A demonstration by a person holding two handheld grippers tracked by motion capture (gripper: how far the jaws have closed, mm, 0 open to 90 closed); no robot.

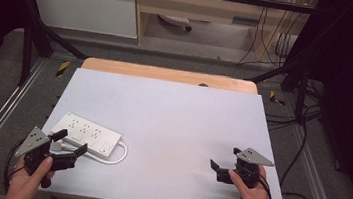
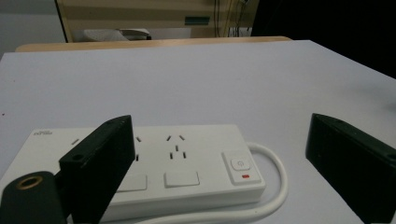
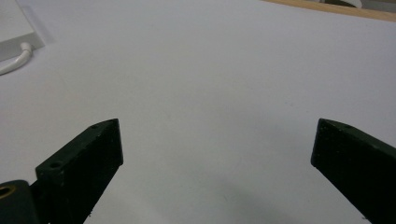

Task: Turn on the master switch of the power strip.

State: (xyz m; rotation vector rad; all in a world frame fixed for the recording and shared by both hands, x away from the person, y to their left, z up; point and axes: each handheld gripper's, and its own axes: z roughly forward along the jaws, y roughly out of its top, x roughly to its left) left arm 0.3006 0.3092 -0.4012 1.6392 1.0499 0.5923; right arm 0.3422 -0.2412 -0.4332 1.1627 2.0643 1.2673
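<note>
A white power strip (image 1: pixel 86 134) lies flat on the desk (image 1: pixel 171 124) at its near left corner, sockets up, with its switch end toward the middle of the desk and a white cord (image 1: pixel 116 157) looping out from that end along the near side. The left claw (image 1: pixel 70 143), held in the person's left hand (image 1: pixel 29 178), hovers just at the near edge of the strip with its jaws spread wide and nothing between them. In the left gripper view the strip (image 2: pixel 173 163) sits right ahead of the jaws: the left jaw overlaps its left part, the right jaw stands well off to the side over bare desk, and the switch (image 2: pixel 239 166) with a small red mark faces the camera near the strip's right end, where the cord (image 2: pixel 275 186) curves away and back under the front edge. Whether the left jaw touches the strip cannot be told. The right claw (image 1: pixel 224 166), held in the right hand (image 1: pixel 254 194), is well apart from the strip, over the near right part of the desk, its jaws likewise wide open and empty. In the right gripper view the jaws frame plain desk surface (image 3: pixel 210 84), with a corner of the strip (image 3: pixel 14 28) and a bit of cord (image 3: pixel 16 60) far off at the upper left.
</note>
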